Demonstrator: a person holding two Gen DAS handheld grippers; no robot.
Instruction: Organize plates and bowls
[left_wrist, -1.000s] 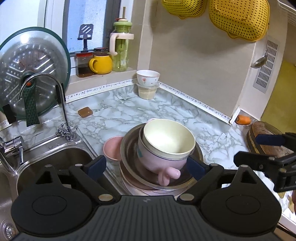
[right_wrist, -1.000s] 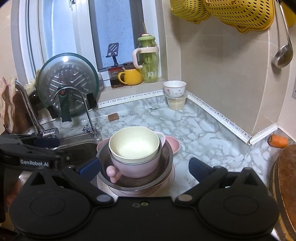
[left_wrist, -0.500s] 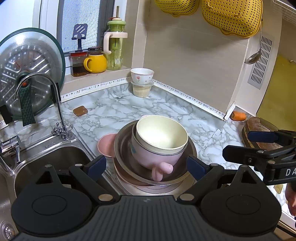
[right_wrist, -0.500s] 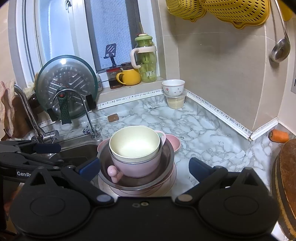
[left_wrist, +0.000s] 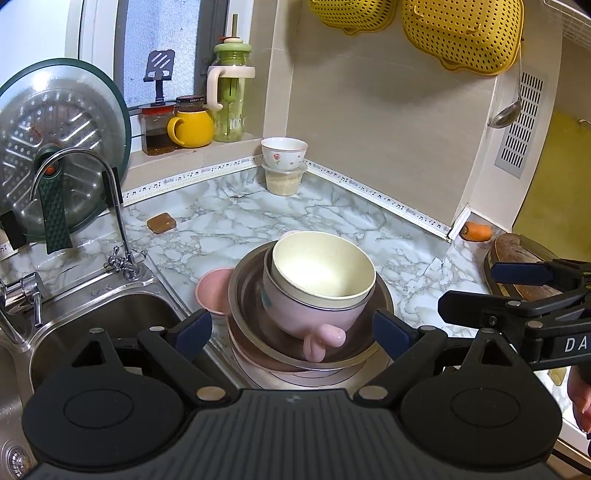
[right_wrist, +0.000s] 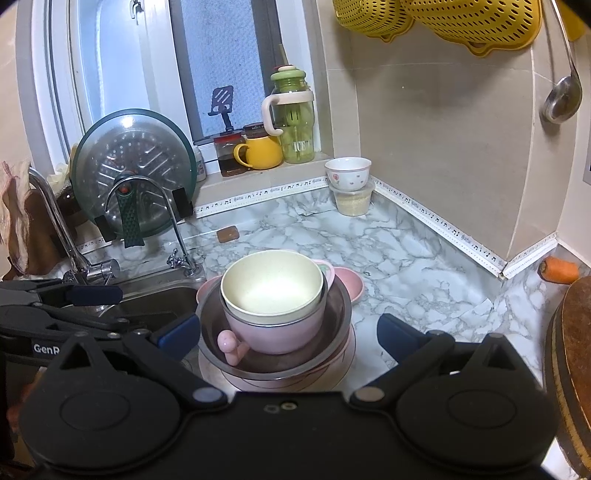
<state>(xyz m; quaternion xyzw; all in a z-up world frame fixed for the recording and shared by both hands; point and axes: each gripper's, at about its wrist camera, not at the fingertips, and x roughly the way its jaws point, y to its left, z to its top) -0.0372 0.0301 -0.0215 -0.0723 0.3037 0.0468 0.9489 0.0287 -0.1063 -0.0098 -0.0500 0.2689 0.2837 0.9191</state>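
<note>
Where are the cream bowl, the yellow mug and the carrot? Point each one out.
cream bowl (left_wrist: 325, 269), left wrist view, on its inner floor.
yellow mug (right_wrist: 263, 152), right wrist view, on the middle of its body.
carrot (left_wrist: 477, 231), left wrist view, on the middle of its orange side.

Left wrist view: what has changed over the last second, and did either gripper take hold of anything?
Both cameras drew back a little: the stack with the cream bowl on top sits slightly farther off. The left gripper and right gripper stay open, holding nothing. The cream bowl, pink mug and steel bowl are nested as before; nothing on the counter moved.
</note>
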